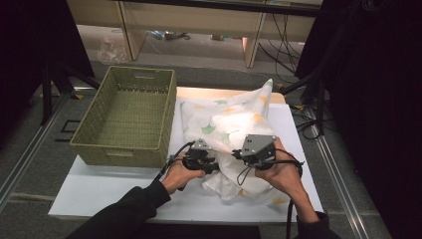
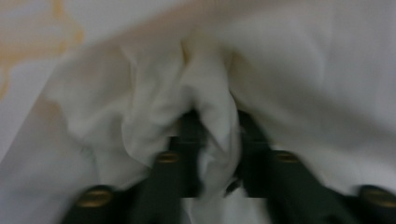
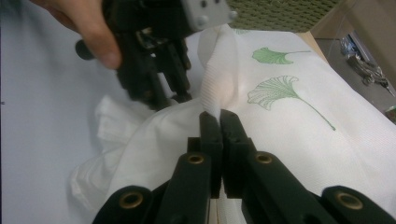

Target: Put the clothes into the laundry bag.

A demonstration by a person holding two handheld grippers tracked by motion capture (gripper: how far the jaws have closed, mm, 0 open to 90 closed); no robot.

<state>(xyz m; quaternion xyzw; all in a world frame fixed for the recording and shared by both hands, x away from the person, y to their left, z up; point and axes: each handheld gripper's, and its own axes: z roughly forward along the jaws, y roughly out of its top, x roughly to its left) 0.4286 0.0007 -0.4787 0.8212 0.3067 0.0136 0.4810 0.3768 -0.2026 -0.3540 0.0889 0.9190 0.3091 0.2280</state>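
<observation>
Crumpled white leaf-print cloth (image 1: 224, 124) pinched beside rectangular woven green basket (image 1: 127, 117).

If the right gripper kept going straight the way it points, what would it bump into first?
The right gripper, clamped on a fold of the white leaf-printed cloth, would probably first push into more of that cloth, then reach the black left gripper just ahead, though depth is hard to judge.
</observation>
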